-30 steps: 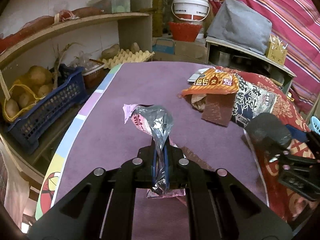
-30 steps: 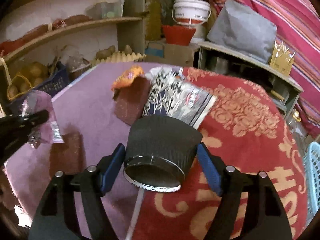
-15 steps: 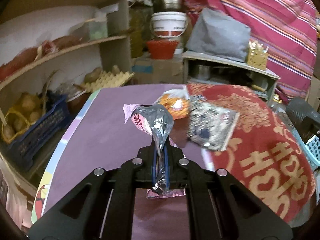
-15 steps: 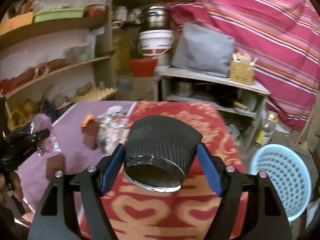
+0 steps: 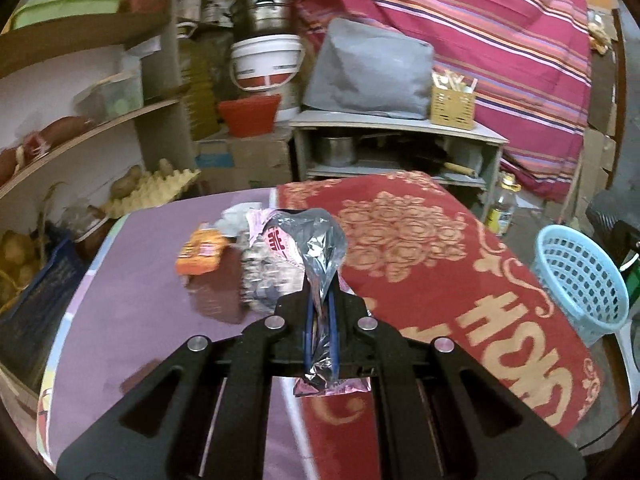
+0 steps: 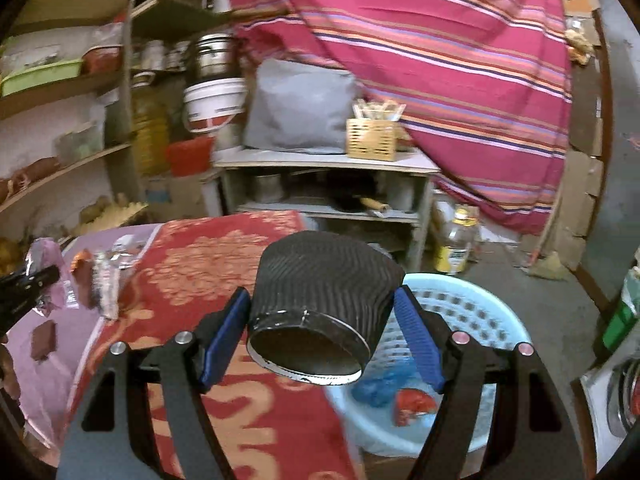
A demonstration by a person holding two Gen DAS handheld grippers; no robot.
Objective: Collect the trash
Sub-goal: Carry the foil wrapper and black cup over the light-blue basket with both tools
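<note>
The left hand-held gripper (image 5: 320, 320) is closed tight on a crinkled silver foil wrapper (image 5: 308, 248) with pink edges and red print, its neck pinched between the blue pads and its puffed top standing up above the surface (image 5: 132, 320). The right hand-held gripper (image 6: 320, 328) stands wide, its blue pads pressed on either side of a black ribbed paper cup (image 6: 320, 296) that lies on its side with the mouth facing the camera, squeezed into an oval. Only the right wrist view looks down into the pale blue perforated plastic basket (image 6: 472, 308) just below and behind the cup, where a blue crumpled piece (image 6: 376, 390) and a red scrap (image 6: 414, 402) lie at the bottom; the left wrist view shows the same basket from the side, off the right edge of the surface, with its contents hidden. The left view shows more clearly the litter on the surface: an orange snack packet (image 5: 200, 252), a dark patterned packet (image 5: 264, 280) and a brown flat piece (image 5: 216, 296). The surface carries a purple cloth beside a red cloth (image 5: 440, 260) with gold floral patterns
</note>
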